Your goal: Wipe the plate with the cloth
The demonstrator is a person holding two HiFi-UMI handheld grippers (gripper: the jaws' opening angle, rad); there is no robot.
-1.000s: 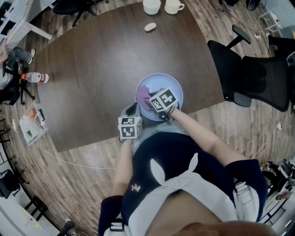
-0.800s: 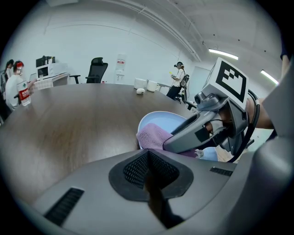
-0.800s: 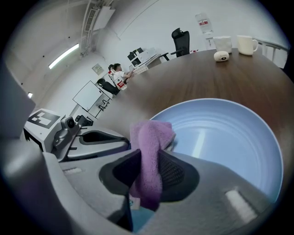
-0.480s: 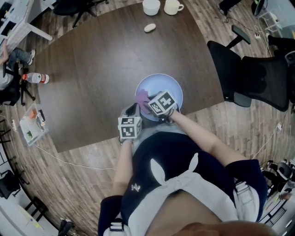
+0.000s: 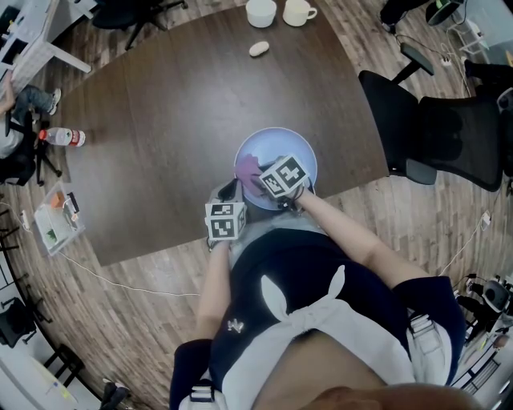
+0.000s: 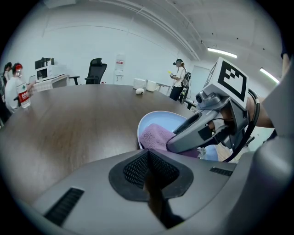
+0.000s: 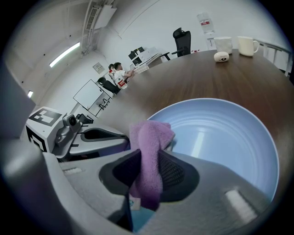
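Up close, left gripper (image 6: 147,181) with jaws pressed together, empty. Just beside it, right gripper (image 7: 147,174) with jaws clamped on rumpled purple cloth (image 7: 149,147), over pale-blue plate (image 7: 220,137) at the tabletop (image 5: 176,120) near edge. Way back, two white cups (image 5: 262,11).

Glossy plate, fuzzy cloth and matt plastic on a dark wood-grain table.

The plate (image 7: 220,137) is pale blue, smooth and glossy, with faint concentric ridges and a bright streak of reflected light; ceramic or plastic cannot be told. The cloth (image 7: 149,151) is purple terry with a soft, nubbly pile. The right gripper (image 7: 147,172) and left gripper (image 6: 148,172) have smooth, matt grey plastic shells, and their black pads (image 6: 133,167) carry a fine mesh-like texture. The marker cube (image 5: 282,176) is flat, matt black-and-white print. The table (image 5: 184,104) is dark brown wood grain with a low satin sheen. The floor (image 5: 385,208) shows streaky wood planks. The two mugs (image 5: 260,11) are white and glossy.
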